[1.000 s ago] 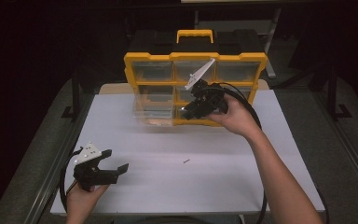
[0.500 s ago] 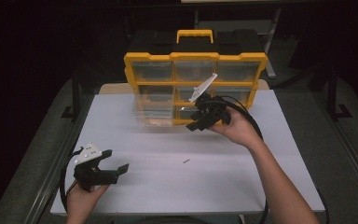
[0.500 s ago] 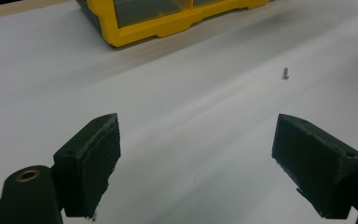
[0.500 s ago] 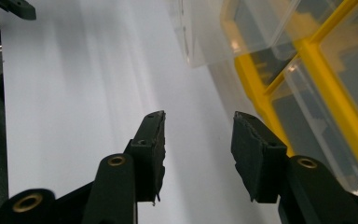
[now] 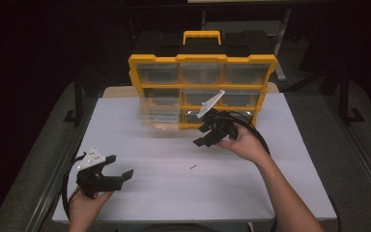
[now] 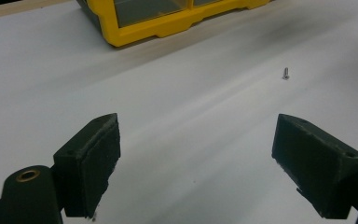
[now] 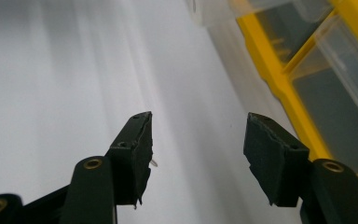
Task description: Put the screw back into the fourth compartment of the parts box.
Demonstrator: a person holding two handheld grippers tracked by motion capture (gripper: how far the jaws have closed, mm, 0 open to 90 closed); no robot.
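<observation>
A yellow organizer (image 5: 203, 67) is standing at the white table's (image 5: 140, 203) far edge, a small screw (image 5: 192, 167) lying mid-surface. The right gripper (image 5: 206, 136), jaws spread, is hovering before the organizer. The left gripper (image 5: 118, 166), also spread, is resting near the front left corner.

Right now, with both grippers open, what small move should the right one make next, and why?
Probably lower the right gripper toward the small screw. It hangs open and empty above the white table, with the screw loose just ahead of it.
</observation>
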